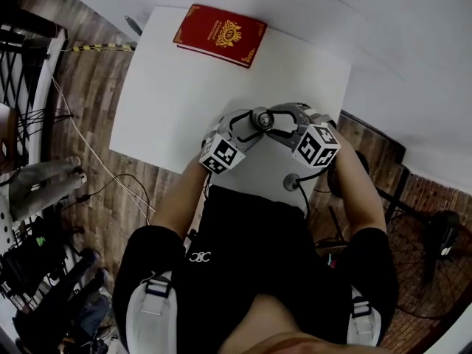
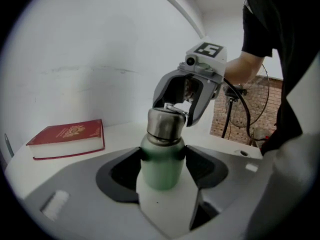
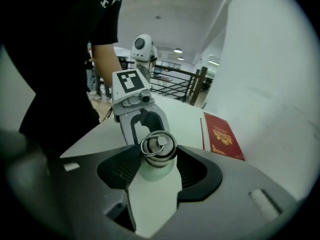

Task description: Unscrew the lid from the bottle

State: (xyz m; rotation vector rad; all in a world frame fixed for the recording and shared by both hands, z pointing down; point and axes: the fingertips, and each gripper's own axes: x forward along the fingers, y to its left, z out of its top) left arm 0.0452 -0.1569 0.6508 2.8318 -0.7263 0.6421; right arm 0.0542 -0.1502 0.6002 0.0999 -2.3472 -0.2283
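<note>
no word or number can be read anywhere. the red book (image 1: 220,35) carries a gold crest and gold lines of print on its cover, too small to make out. the black shirt (image 1: 243,249) has a small white interlocked emblem, perhaps letters, not legible. the cubes on the left gripper (image 1: 247,127) and the right gripper (image 1: 279,126) bear black-and-white square markers, which are patterns only and hold no text.

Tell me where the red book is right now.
In the head view the red book lies at the white table's far edge, beyond the bottle and well apart from it.
</note>
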